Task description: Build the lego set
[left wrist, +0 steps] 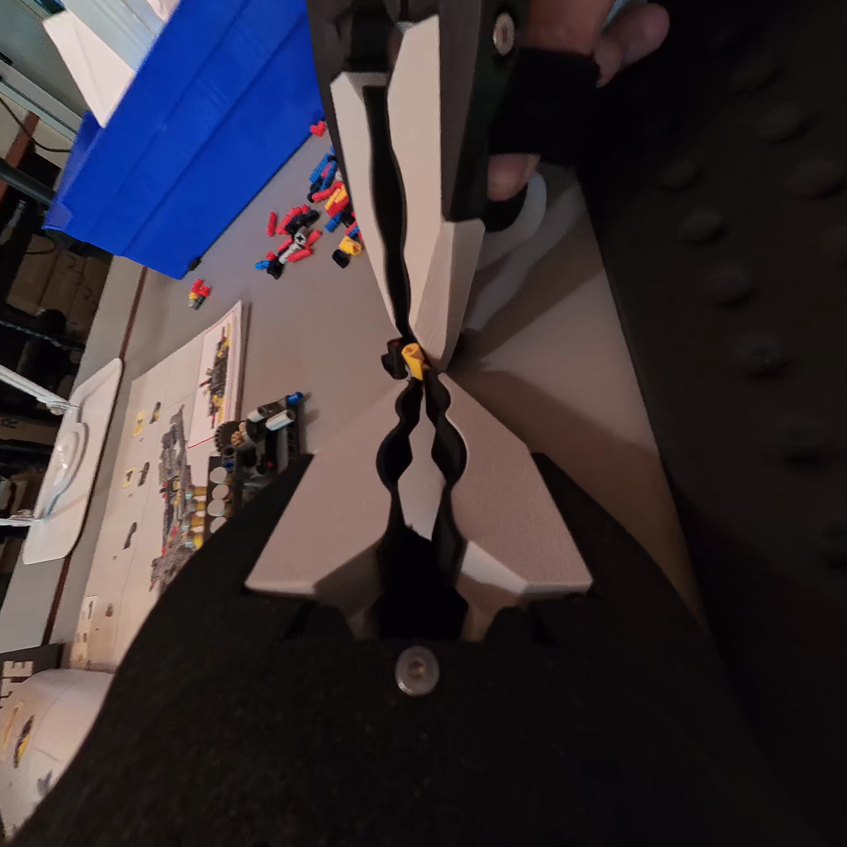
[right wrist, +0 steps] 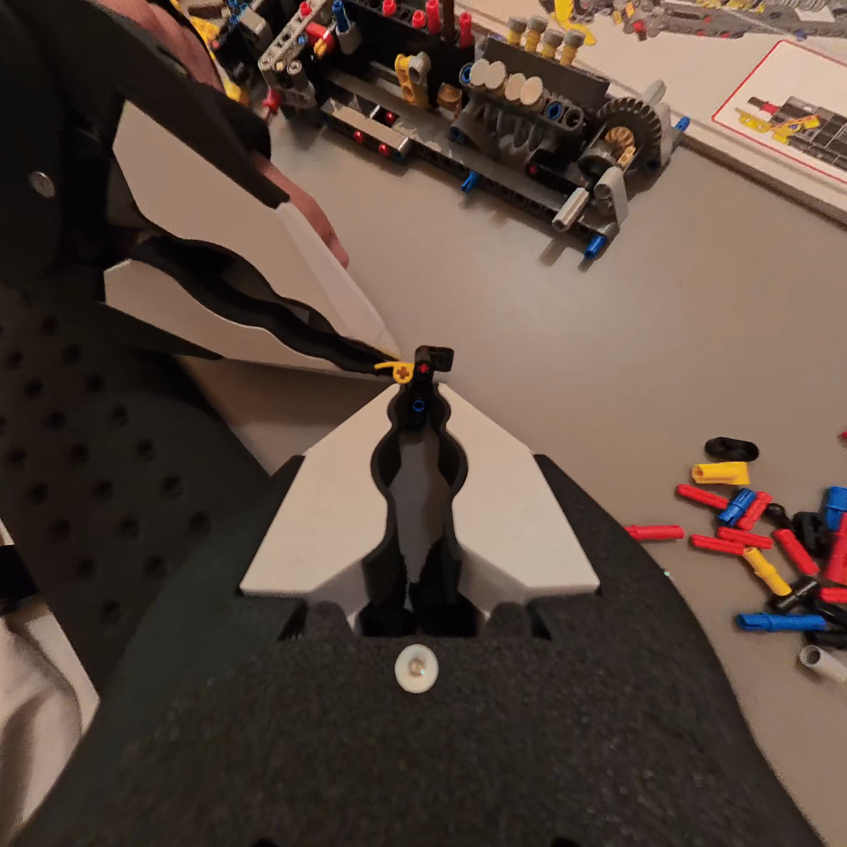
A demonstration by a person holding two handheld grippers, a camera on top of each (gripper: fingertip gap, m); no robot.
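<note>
Yellow plastic shows at the tips of the left claw [left wrist: 418,382], which is pinched tight on a small yellow connector piece [left wrist: 412,360]. The right claw [right wrist: 418,389] is closed on a small black angled piece with a red pin [right wrist: 428,364], and the two parts touch between the claws, above the grey table [right wrist: 550,321]. Beyond the right claw stands the half-built grey and black model with gears [right wrist: 504,119]; loose red, blue and yellow pins [right wrist: 756,541] lie to its right.
</note>
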